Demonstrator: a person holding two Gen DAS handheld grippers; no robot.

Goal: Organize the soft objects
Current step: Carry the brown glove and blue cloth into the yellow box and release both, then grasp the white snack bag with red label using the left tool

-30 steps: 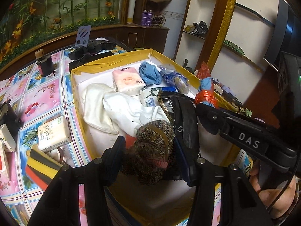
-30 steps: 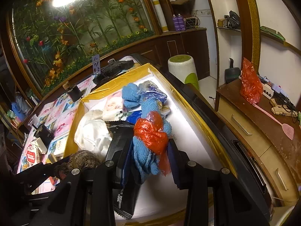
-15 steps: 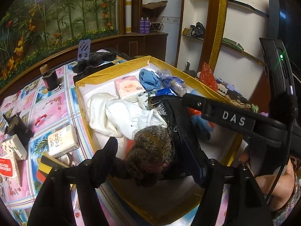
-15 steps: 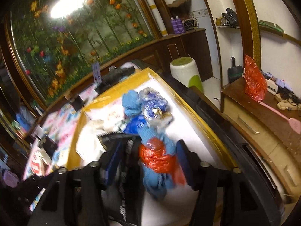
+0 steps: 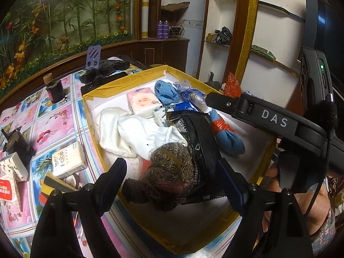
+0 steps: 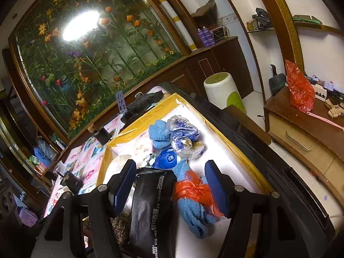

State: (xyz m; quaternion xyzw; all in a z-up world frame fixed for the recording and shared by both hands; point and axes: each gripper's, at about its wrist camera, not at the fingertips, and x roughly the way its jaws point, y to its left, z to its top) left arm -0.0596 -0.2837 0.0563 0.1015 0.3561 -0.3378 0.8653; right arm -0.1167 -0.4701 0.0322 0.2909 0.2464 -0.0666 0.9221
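Note:
A yellow-rimmed box with a white floor holds soft items. My left gripper hangs over its near end. Its jaws are opening around a brown knitted piece that lies in the box, and the pads stand clear of it. My right gripper is also opening. Between its fingers, untouched, lie a blue knitted cloth tied with red plastic and a black pouch. In the left wrist view the blue cloth rests to the right of the black pouch.
White cloths, a pink tissue pack and a blue knit fill the box's far half. A tissue pack and a black spool sit on the patterned table at left. A white-green stool stands right of the box.
Both grippers have spread their fingers. The left let go of the brown knitted piece; the right let go of the blue bundle, which now lies on the box floor. The right view has rolled.

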